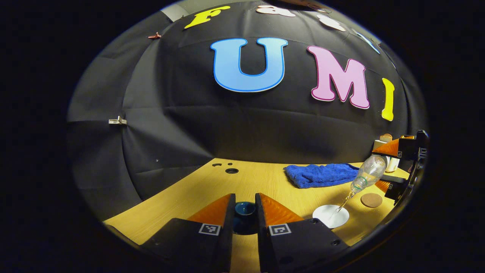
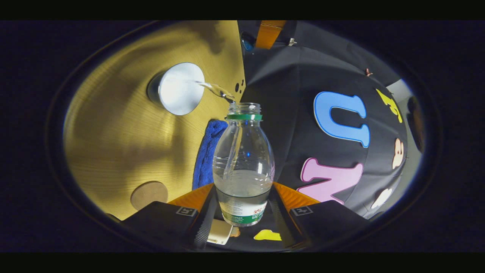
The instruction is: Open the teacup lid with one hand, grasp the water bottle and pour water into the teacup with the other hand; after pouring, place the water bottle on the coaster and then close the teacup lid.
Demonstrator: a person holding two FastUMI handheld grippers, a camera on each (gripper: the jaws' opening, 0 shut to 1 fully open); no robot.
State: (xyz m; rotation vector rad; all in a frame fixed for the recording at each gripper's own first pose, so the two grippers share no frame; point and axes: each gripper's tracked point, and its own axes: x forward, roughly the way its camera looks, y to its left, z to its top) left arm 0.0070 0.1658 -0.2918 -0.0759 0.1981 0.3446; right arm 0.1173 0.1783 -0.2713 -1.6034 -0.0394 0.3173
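Meanwhile, at the right gripper view's centre, the right tool is clamping a clear ribbed plastic water bottle, tilted and streaming into the round white teacup at upper left. The left tool, bottom centre of its view, is pinching the glossy dark lid above the wood-grain counter, with a fluffy blue towel and round cork coaster at right.

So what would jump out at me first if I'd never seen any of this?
Probably the tilted water bottle, clamped in the right gripper, sending a thin stream of water into the open teacup on the wooden table. Next, the dark teacup lid pinched in the left gripper, held above the table.
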